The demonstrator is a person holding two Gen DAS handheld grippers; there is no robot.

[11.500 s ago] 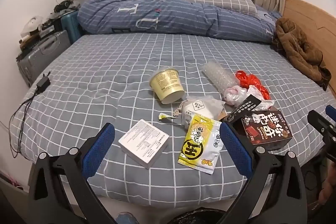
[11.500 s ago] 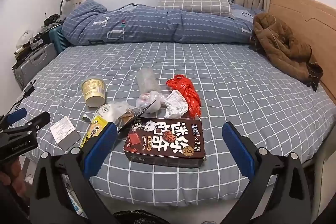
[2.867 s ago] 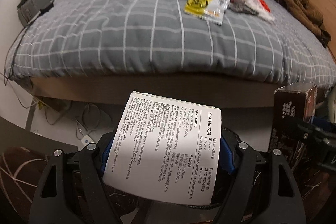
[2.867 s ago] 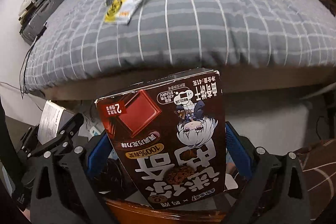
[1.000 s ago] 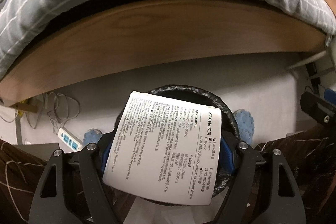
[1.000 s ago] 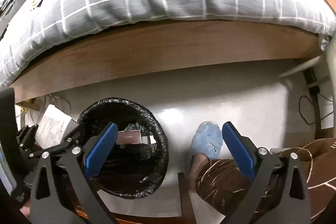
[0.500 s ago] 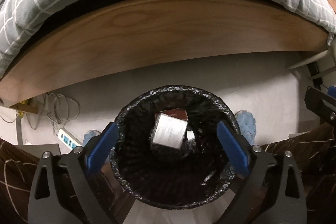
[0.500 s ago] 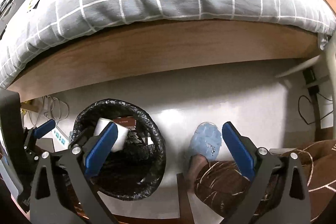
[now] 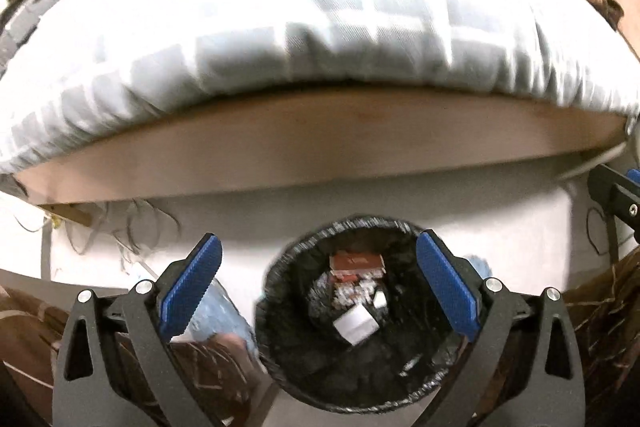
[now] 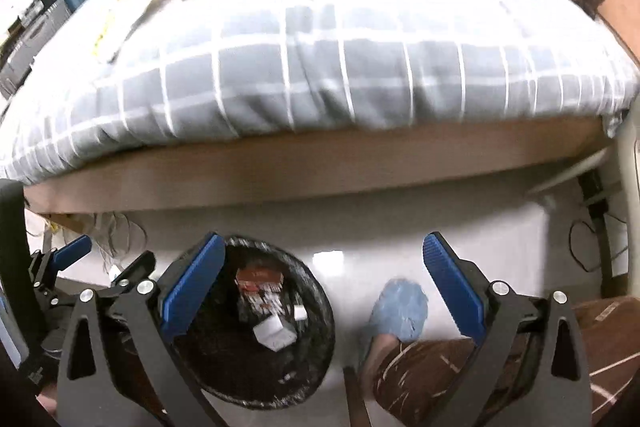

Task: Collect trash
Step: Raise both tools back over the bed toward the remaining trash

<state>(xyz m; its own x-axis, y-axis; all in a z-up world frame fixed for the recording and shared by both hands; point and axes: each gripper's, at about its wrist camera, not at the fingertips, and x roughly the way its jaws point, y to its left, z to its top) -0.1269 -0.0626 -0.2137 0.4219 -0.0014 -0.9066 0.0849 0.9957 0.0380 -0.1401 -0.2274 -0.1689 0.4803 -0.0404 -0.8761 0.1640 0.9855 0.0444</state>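
I am seeing black-framed left tongs [image 9: 318,285] and right tongs [image 10: 324,287] showing ribbed blue pads [image 9: 191,283], silver screws; brown patterned trousers [image 10: 460,375].

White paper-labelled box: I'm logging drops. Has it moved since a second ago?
Yes. The white paper-labelled box left the left claw and lies down inside the black-lined round trash bin.

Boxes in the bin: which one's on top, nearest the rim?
The white box, lying tilted on the heap in the black-lined bin. The brown chocolate box sits deeper, against the far wall toward the bed; only its top edge shows.
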